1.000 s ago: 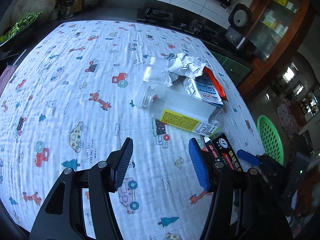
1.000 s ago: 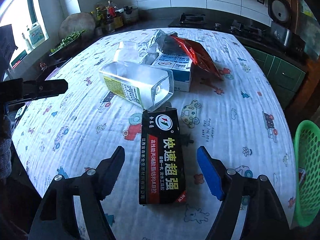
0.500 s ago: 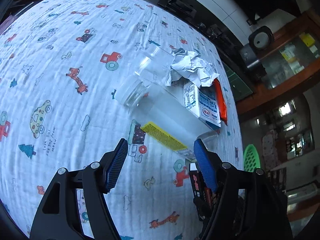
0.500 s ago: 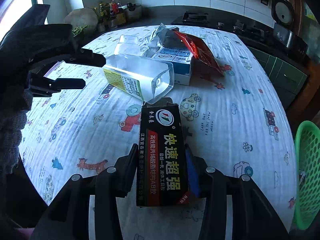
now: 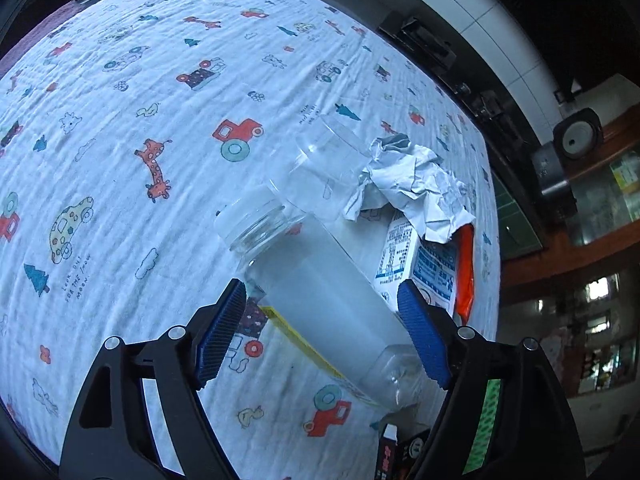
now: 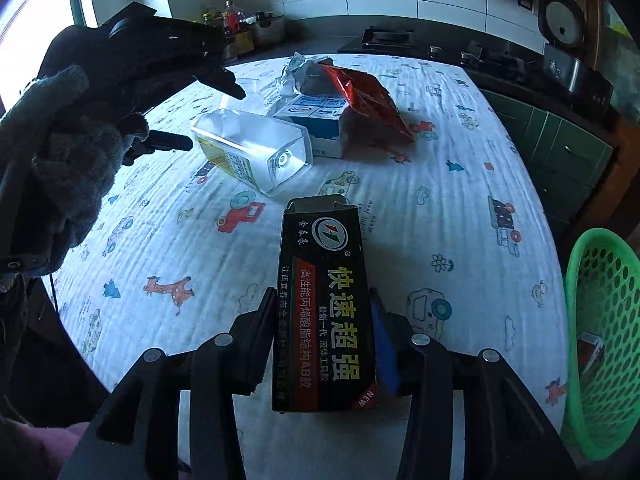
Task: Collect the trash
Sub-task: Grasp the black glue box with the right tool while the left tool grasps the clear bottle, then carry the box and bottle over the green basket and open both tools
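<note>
Trash lies clustered mid-table on the printed cloth (image 5: 120, 200): my left gripper (image 5: 320, 336) hangs over the clear bottle (image 5: 320, 300), jaws opening, pads straddling its body without touching. Its long axis runs diagonally, mouth pointing up-left and away from me, base nearest. My right gripper (image 6: 324, 340) is clamped on the black box (image 6: 326, 304), lengthwise ahead, green basket (image 6: 600, 320) to its right.
</note>
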{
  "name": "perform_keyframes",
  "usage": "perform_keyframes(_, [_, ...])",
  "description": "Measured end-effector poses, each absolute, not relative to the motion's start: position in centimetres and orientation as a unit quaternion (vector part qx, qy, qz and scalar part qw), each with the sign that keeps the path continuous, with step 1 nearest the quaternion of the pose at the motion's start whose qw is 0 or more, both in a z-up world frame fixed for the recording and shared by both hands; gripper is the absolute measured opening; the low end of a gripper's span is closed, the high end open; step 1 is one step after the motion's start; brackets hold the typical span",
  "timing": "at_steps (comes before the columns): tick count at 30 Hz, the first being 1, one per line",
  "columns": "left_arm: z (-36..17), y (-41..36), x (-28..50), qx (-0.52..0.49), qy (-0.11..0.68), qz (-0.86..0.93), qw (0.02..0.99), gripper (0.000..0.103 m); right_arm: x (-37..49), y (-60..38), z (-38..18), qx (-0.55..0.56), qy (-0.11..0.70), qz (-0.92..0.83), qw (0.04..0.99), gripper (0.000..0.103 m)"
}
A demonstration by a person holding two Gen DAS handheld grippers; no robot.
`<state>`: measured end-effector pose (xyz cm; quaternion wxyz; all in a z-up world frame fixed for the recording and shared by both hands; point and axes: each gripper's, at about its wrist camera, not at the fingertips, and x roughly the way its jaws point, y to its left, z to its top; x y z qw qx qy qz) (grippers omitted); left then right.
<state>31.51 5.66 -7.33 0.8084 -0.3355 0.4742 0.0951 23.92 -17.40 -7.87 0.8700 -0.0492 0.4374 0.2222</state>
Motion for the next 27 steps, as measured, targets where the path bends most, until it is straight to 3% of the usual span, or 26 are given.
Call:
perform_keyframes(18, [-10.0, 3.2, 33.5, -0.340, 0.493, 0.236, 0.765, 0.082, 23.7, -20.5, -8.3, -0.019, 0.433, 0.234, 0.870, 0.043])
perform_keyframes(27, [-9.3, 3.0, 32.8, -0.296, 0.498, 0.186, 0.794, 0.069, 22.9, -20.9, -7.8, -0.008, 0.431, 0.224, 0.874, 0.043])
